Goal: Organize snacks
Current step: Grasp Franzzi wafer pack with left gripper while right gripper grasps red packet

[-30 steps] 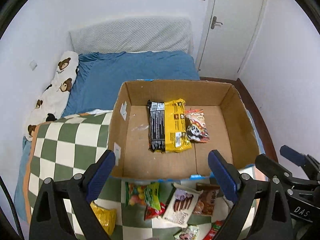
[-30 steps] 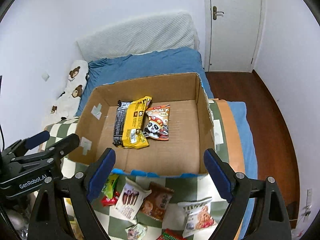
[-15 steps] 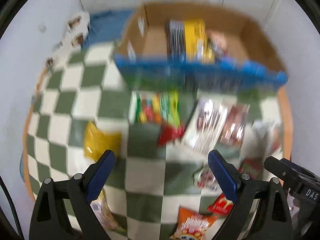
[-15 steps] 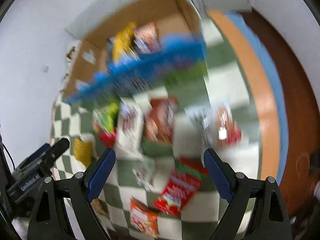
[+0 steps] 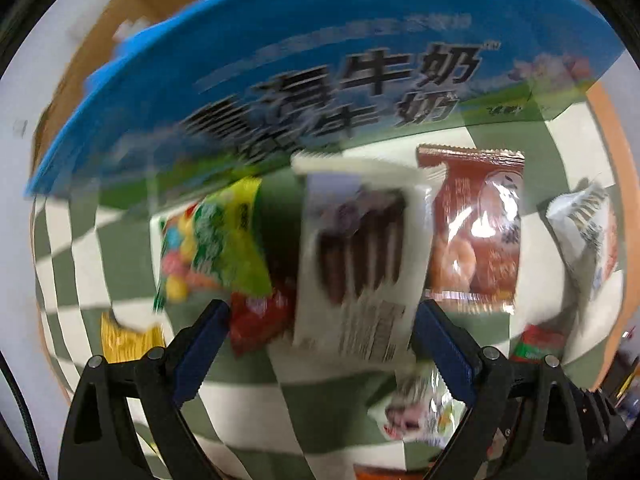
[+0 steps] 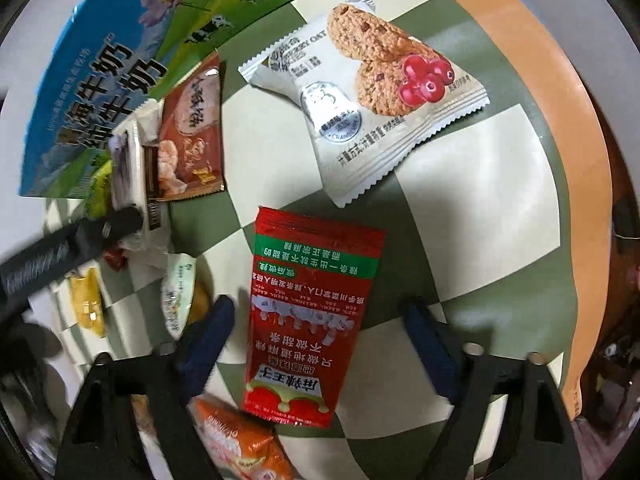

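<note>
Right wrist: red packet (image 6: 308, 320) btwn closing right gripper (image 6: 320, 320) jaws, untouched.

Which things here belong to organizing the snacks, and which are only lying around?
For the job: red packet, white wafer packet, brown packet, cookie packet, cardboard box, right gripper, left gripper.

Just there: checkered blanket.

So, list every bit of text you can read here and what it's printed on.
"牛奶": blue side of the cardboard box
"麻辣王子": red packet, seen upside down
"OAT": white biscuit packet
Fine print and all other wrappers: too small or blurred to read.
</note>
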`<state>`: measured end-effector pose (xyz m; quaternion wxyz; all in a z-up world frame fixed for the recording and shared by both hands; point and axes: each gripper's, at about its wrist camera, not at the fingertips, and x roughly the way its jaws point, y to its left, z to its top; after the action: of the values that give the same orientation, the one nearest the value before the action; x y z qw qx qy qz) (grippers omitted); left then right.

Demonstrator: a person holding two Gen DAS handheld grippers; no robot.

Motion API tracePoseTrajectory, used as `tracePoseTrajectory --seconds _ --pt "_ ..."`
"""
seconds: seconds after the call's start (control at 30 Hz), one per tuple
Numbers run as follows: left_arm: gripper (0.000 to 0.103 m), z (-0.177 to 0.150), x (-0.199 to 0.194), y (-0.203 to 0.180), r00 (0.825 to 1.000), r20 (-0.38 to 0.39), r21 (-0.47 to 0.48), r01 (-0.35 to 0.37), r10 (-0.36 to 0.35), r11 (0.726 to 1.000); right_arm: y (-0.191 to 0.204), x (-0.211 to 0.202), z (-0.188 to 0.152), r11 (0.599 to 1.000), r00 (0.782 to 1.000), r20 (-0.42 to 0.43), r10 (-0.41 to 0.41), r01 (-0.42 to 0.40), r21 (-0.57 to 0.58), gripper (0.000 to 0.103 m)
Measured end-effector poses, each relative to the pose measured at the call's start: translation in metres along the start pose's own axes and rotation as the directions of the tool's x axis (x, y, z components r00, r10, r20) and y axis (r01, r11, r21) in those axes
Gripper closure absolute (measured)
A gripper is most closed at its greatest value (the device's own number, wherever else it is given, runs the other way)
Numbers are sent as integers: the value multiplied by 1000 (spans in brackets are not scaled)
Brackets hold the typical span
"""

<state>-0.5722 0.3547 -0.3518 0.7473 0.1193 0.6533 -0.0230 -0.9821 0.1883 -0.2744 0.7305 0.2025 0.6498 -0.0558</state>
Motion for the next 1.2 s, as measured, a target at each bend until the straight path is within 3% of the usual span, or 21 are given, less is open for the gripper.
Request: tracePoseTrajectory --seconds 0.07,0.13,0.3,0.5,0.67,0.77,0.9,1.03,1.1,1.2 --pt "11 -1 3 -4 1000 4 26 -15 14 1000 1 2 -4 999 999 18 -39 39 -12 40" --pt "26 -10 0 0 1000 14 3 12 -12 1000 0 0 -9 998 998 27 -55 56 -37 45" --pt "35 -49 -12 14 997 28 -51 80 -79 995 -2 -10 -16 989 997 7 -74 74 -132 47" --pt "47 -142 -23 36 996 7 -128 89 -89 988 -3 -9 -33 961 993 -47 -104 89 -261 47" --pt "48 -217 -3 50 988 -81 -194 115 -133 974 3 -4 -52 934 988 -69 -137 106 -342 47" --pt "48 -243 13 54 981 -120 -208 127 -154 970 7 0 -60 916 984 -68 -164 126 -382 47" --pt "46 -248 -28 53 991 -43 -114 123 -128 986 8 1 -65 919 985 -87 -152 109 -379 45" --pt "28 -230 -63 38 992 66 53 108 -111 993 -3 -1 -58 940 987 -120 -109 63 -334 42" --pt "28 -221 -58 23 994 57 144 86 -96 986 -8 -6 -42 947 987 -126 -100 55 -317 42" --pt "28 -215 -28 2 995 -37 231 99 -93 968 -4 -9 -36 949 987 -130 -98 54 -310 42"
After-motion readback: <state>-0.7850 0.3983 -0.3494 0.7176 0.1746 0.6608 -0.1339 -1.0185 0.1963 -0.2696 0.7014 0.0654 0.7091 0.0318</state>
